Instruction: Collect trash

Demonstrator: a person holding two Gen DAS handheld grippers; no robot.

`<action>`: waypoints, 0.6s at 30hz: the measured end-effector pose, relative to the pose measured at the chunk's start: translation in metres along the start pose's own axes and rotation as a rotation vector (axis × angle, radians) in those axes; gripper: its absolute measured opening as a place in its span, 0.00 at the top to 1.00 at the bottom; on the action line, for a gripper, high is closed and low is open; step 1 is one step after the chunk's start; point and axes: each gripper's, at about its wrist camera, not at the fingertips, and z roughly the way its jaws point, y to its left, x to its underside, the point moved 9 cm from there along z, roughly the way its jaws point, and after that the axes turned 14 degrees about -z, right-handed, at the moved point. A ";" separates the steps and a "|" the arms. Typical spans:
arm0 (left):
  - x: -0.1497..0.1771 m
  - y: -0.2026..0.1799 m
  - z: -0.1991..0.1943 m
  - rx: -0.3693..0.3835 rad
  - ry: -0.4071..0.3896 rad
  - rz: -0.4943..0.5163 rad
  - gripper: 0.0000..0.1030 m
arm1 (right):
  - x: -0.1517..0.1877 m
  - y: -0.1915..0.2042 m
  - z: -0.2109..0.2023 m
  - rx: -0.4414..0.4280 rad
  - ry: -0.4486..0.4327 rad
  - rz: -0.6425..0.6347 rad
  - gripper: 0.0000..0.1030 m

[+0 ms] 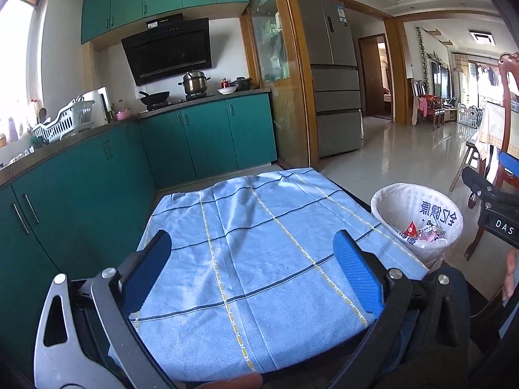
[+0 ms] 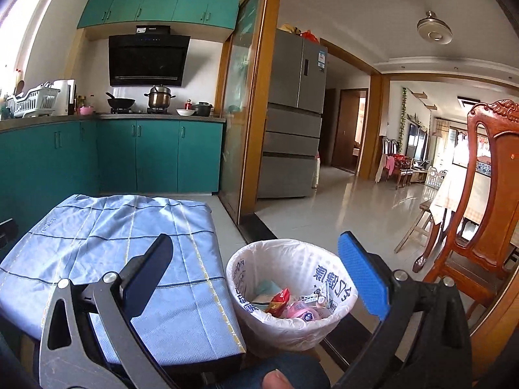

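- Left gripper (image 1: 249, 272) hangs over the blue checked cloth (image 1: 259, 243) with its jaws spread wide and nothing between them; no trash shows on the cloth, so the table looks already cleared
- Right gripper (image 2: 259, 278) is likewise spread and empty; the lined waste bin (image 2: 246, 265) sits just ahead and below, framed between its fingers, making this the nearer hand
- The collected trash (image 2: 285, 304), wrappers and packets, lies inside the bin, which stands beside the table's right edge; from the left gripper it lies off to the right
- Beyond stand teal kitchen cabinets (image 2: 155, 155) and a grey refrigerator (image 2: 292, 129)
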 end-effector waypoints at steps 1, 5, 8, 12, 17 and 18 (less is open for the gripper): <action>0.000 -0.001 0.000 0.002 -0.001 0.003 0.03 | 0.000 -0.002 -0.001 0.007 0.002 -0.002 0.03; -0.002 -0.008 -0.002 0.009 -0.003 0.012 0.03 | -0.002 -0.006 -0.003 0.028 0.011 0.002 0.03; -0.002 -0.011 -0.004 0.013 -0.006 0.018 0.03 | -0.001 -0.010 -0.002 0.032 0.015 0.013 0.03; -0.002 -0.012 -0.003 0.014 -0.001 0.019 0.03 | 0.002 -0.015 -0.004 0.035 0.015 0.024 0.03; 0.000 -0.013 -0.003 0.017 0.005 0.018 0.03 | 0.007 -0.018 -0.005 0.035 0.024 0.030 0.03; 0.000 -0.013 -0.003 0.018 0.006 0.018 0.03 | 0.008 -0.019 -0.005 0.035 0.026 0.031 0.03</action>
